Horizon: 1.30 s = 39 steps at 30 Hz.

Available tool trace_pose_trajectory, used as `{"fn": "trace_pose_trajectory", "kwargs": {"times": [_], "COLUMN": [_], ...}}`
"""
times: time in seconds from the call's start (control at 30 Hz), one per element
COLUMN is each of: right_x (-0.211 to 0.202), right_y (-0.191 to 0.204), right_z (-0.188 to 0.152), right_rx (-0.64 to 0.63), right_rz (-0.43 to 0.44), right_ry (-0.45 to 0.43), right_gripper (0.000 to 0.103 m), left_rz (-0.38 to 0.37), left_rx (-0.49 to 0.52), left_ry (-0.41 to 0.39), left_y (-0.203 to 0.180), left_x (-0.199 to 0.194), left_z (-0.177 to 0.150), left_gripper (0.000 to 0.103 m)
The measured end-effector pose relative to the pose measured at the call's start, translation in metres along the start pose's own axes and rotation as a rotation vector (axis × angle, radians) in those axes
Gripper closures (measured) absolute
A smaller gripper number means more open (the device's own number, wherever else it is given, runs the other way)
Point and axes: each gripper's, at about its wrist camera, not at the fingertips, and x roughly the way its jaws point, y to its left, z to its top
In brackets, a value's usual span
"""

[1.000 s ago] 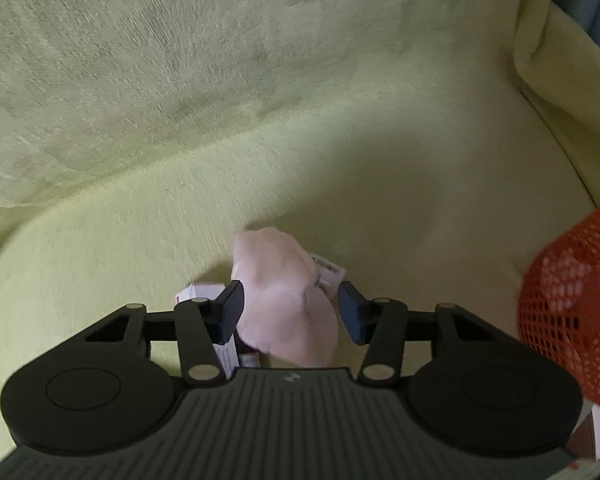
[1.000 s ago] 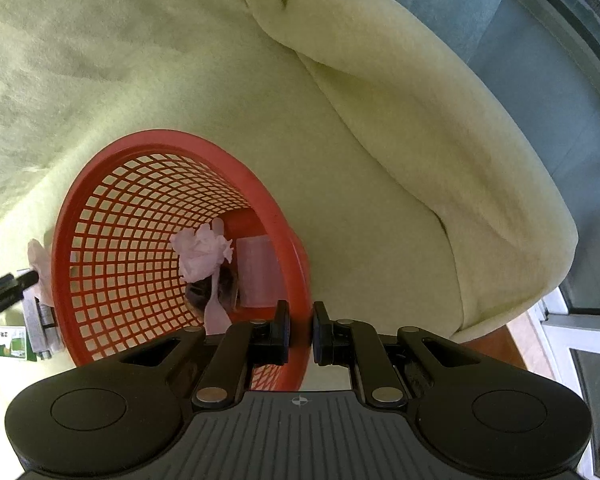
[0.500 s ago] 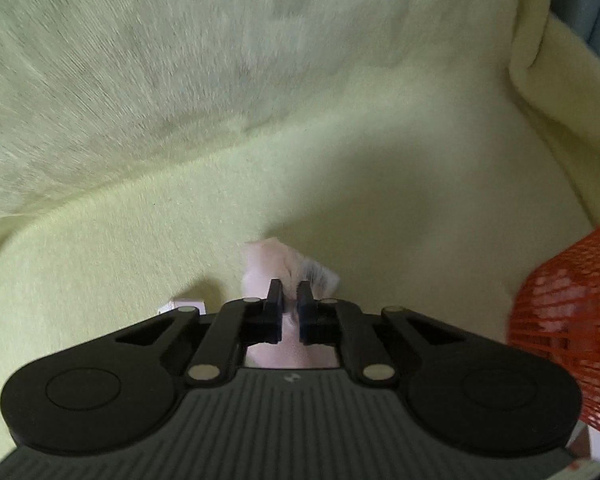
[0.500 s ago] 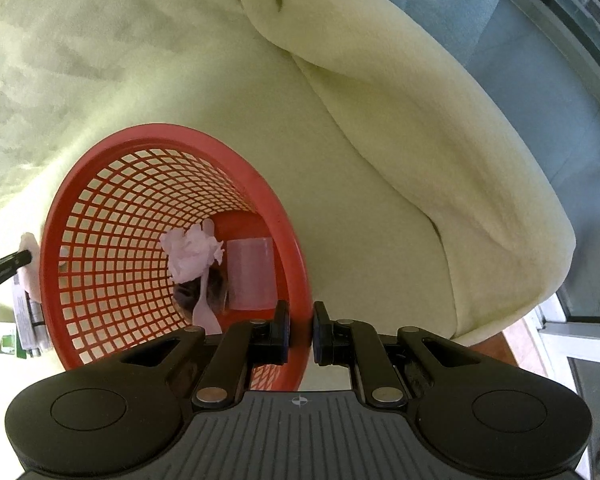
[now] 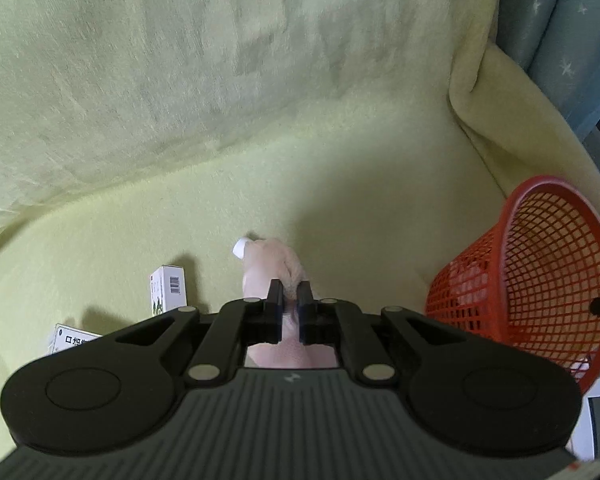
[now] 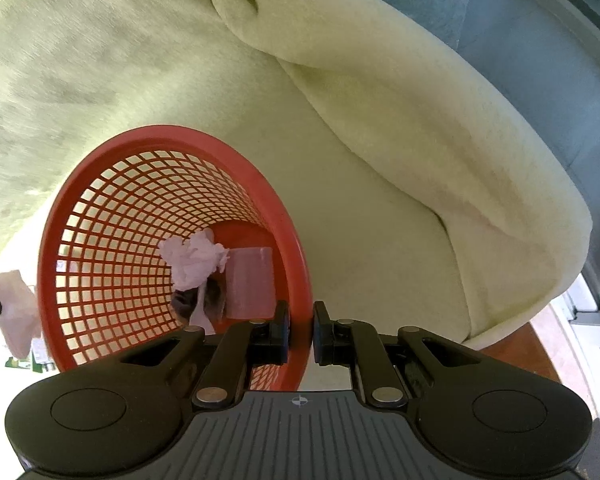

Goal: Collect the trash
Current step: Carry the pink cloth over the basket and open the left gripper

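My left gripper (image 5: 290, 298) is shut on a crumpled pale pink tissue (image 5: 270, 270), lifted above the yellow-green sofa seat. The same tissue (image 6: 16, 310) hangs at the left edge of the right wrist view, just outside the basket. My right gripper (image 6: 300, 322) is shut on the near rim of a red mesh basket (image 6: 172, 148), which tilts on the seat. Inside the basket lie a crumpled white tissue (image 6: 194, 260), a clear plastic cup (image 6: 250, 282) and a white plastic spoon (image 6: 198, 312). The basket (image 5: 540, 264) stands right of my left gripper.
Two small white boxes (image 5: 167, 290) (image 5: 70, 338) lie on the seat left of the left gripper. The sofa's backrest (image 5: 180, 80) rises behind, its padded arm (image 6: 440, 120) curves right. A blue curtain (image 5: 552, 20) and a window frame (image 6: 592, 320) lie beyond.
The left gripper closed on the pink tissue and rose with it, uncovering the boxes on the seat. The basket shifted slightly in the right gripper's hold.
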Motion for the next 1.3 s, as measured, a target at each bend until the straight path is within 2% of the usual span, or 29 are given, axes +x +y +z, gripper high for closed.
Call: {"fn": "trace_pose_trajectory", "kwargs": {"times": [0.17,0.43,0.57,0.67,0.9,1.2,1.23,1.3], "right_x": [-0.001,-0.005,-0.005,-0.006,-0.005,-0.003,-0.003,-0.004], "right_y": [-0.003,-0.001,-0.002,-0.002,-0.006,-0.007,-0.007,-0.007], "right_z": [-0.002,-0.006,-0.008,-0.009,-0.008,-0.007,-0.007,-0.007], "right_rx": [-0.001,-0.024,-0.031,-0.032,-0.031,-0.028,-0.028,-0.027], "right_rz": [0.006,0.02,0.026,0.032,0.042,0.051,0.052,0.052], "right_ry": [-0.003,-0.013,-0.015,-0.016,-0.022,-0.026,-0.027,-0.025], "right_gripper": [0.095,0.095,0.095,0.095,0.095,0.095,0.095,0.095], "left_rz": [-0.03,-0.174,-0.258,-0.29,-0.286,-0.241,-0.241,-0.23], "left_rx": [0.026,0.063,0.104,0.124,0.153,0.167,0.164,0.156], "left_ry": [-0.015,0.013,0.012,0.029,0.111,0.164,0.173,0.178], "left_y": [-0.023,-0.085,-0.119,-0.142,-0.179,-0.191,-0.192,-0.192], "left_x": [-0.028,-0.071,-0.074,-0.064,-0.027,-0.001,0.003,0.007], "left_z": [0.004,0.004,0.007,0.006,-0.003,-0.012,-0.012,-0.013], "left_gripper": [0.099,0.099,0.099,0.099,0.099,0.097,0.096,0.086]}}
